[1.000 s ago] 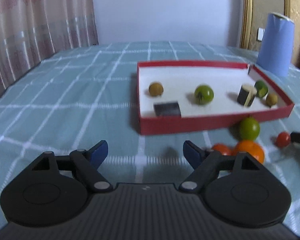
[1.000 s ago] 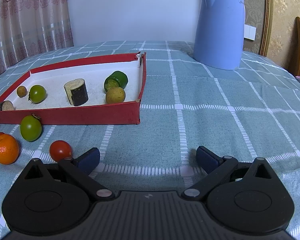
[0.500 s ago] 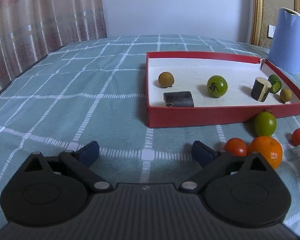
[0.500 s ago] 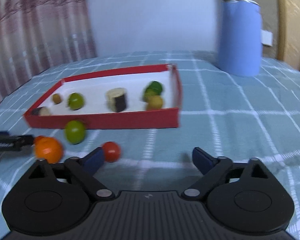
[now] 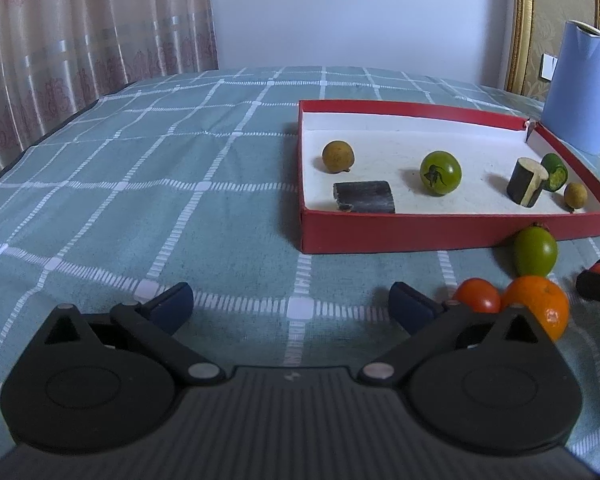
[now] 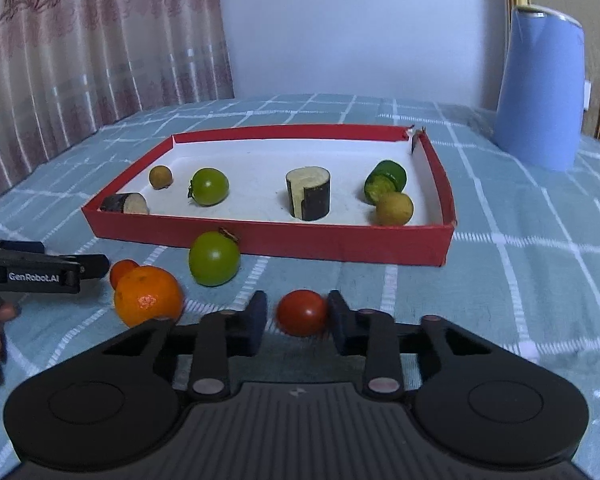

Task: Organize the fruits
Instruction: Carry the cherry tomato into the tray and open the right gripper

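A pale bluish wall [image 5: 360,12] stands behind the worktop's teal checked cloth [image 5: 160,184], with pink patterned curtains [image 5: 80,28] on the left and a gold frame [image 5: 518,24] on the right.

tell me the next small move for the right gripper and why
Probably lift straight up a little. The right gripper has closed around the small red tomato, which sits between its pads on the cloth, in front of the red tray. The tray's near wall stands between the tomato and the white floor, so it must clear that wall before moving forward. The left gripper is open and empty.
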### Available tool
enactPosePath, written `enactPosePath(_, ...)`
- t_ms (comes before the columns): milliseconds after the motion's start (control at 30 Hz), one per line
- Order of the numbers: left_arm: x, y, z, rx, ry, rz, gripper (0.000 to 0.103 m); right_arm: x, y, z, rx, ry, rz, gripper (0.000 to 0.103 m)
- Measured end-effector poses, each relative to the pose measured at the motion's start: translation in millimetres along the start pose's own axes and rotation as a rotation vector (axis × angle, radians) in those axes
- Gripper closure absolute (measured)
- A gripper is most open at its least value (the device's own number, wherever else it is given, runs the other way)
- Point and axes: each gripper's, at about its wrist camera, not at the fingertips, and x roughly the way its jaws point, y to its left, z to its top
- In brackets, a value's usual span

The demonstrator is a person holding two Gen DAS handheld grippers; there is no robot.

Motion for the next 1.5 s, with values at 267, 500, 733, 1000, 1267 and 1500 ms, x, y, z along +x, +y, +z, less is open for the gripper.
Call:
enactPosePath(267,0.7,0.5,0.5,-0.003,0.001,-0.003,0.000,-5.2,-2.7,-0.6,0.017,-0.030,-0.009,0.077)
enactPosePath(500,0.9,0.6,0.5,-0.005,0.002,-0.004,0.000,-12.2,-4.8,25.2,-0.036,-0.109,-0.061,0.077)
enactPosePath(733,0.8,0.8,0.5,-0.006,0.002,-0.005,0.000,11.3,-3.9,54.7,-0.065,-0.108,-0.084,0.077)
enactPosePath(1000,1.2,0.6,0.7,-0.007,0.003,-0.006,0.000,56.6,-13.1,64.9,-0.034,0.014,-0.116,0.077)
enactPosePath(1267,0.9,1.0,0.7,-0.008,0.004,-0.007,0.000,72.2,-15.6,62.6,-0.031,0.034,-0.140,0.077)
enactPosePath(1500,0.9,1.0,0.7,-0.007,0.004,-0.007,0.000,70.8,-14.2,62.2,-0.031,0.034,-0.140,0.077)
